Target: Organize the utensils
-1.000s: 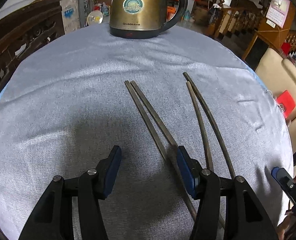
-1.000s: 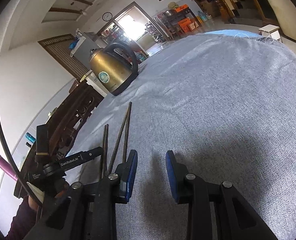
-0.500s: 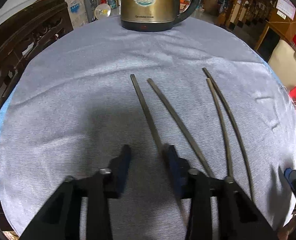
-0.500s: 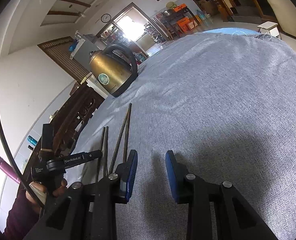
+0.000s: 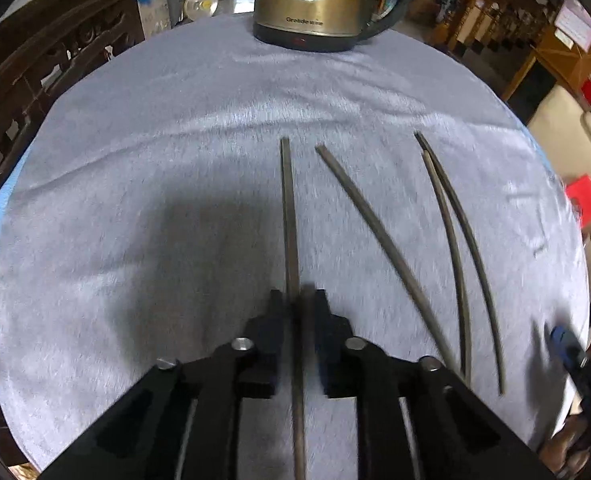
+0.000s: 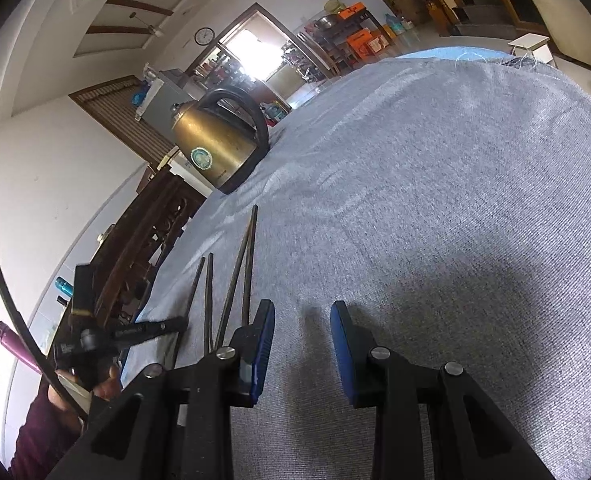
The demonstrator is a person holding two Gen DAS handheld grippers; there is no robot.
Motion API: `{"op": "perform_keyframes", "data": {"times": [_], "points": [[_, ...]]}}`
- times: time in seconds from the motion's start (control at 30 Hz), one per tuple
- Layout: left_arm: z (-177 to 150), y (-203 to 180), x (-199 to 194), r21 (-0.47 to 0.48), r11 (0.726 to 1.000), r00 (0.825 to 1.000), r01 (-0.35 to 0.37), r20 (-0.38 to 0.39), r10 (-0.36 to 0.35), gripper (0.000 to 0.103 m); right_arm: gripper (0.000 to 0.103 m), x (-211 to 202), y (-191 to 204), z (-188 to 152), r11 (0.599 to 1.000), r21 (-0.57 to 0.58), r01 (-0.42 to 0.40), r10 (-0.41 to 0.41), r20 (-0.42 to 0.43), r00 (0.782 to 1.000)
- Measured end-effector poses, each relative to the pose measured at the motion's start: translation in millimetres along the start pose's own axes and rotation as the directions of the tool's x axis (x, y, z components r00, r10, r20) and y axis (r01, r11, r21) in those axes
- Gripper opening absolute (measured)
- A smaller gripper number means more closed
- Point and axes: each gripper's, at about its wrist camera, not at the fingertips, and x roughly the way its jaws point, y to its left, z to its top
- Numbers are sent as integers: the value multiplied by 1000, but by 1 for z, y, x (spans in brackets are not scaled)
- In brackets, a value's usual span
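Observation:
Several dark chopsticks lie on a grey tablecloth (image 5: 135,200). In the left wrist view my left gripper (image 5: 298,300) is shut on one chopstick (image 5: 288,216), which points straight ahead between the jaws. A second chopstick (image 5: 375,232) lies slanted to its right. A pair of chopsticks (image 5: 455,232) lies further right, close together. In the right wrist view my right gripper (image 6: 302,316) is open and empty over bare cloth, with the chopsticks (image 6: 235,280) to its left. The left gripper's body (image 6: 115,336) shows there at the table edge.
A brass electric kettle (image 5: 319,0) stands at the far edge of the round table, also in the right wrist view (image 6: 219,144). Dark carved wooden chairs (image 5: 35,60) stand at the left. A beige sofa (image 5: 567,128) stands at the right.
My left gripper has closed from wide open onto the leftmost chopstick and swung it away from its neighbour. The right gripper has stayed open in place.

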Motion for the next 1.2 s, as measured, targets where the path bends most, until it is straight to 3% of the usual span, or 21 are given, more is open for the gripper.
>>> {"op": "perform_keyframes", "data": {"times": [0.13, 0.23, 0.27, 0.3, 0.33, 0.47, 0.57, 0.7, 0.83, 1.0, 1.13, 1.2], "points": [[20, 0, 8, 13, 1000, 1000, -19, 18, 19, 27, 32, 17, 9, 8, 999, -36, 35, -38, -92, 995], [34, 6, 12, 3, 1000, 999, -26, 26, 26, 27, 32, 27, 29, 32, 994, -101, 33, -42, -91, 995], [38, 8, 13, 1, 1000, 999, -26, 29, 26, 27, 37, 33, 35, 42, 993, -114, 27, -39, -99, 994], [41, 10, 14, -1, 1000, 999, -25, 34, 25, 27, 47, 43, 42, 54, 991, -129, 26, -41, -116, 992], [44, 11, 15, 0, 1000, 999, -23, 39, 23, 27, 51, 53, 49, 67, 990, -142, 25, -43, -130, 991], [49, 10, 17, 40, 999, 998, -26, 57, 24, 27, 52, 102, 73, 106, 983, -181, 19, -53, -185, 981], [54, 8, 18, 69, 997, 998, -24, 59, 20, 27, 52, 146, 90, 122, 978, -210, 20, -77, -265, 961], [64, 9, 23, 90, 996, 999, -17, 41, 13, 27, 41, 193, 108, 132, 969, -242, 45, -130, -346, 929], [70, 4, 26, 124, 992, 999, -26, 23, 23, 27, 34, 227, 118, 133, 942, -310, 128, -247, -384, 890], [87, -1, 38, 129, 992, 1000, -15, 4, 15, 26, 24, 248, 130, 133, 901, -378, 212, -358, -372, 856], [97, -2, 41, 126, 992, 1000, -19, -14, 21, 15, 17, 255, 135, 129, 862, -431, 268, -436, -360, 825], [110, -7, 54, 127, 991, 999, -29, -24, 32, 11, 8, 257, 138, 128, 837, -466, 287, -473, -352, 808]]}}
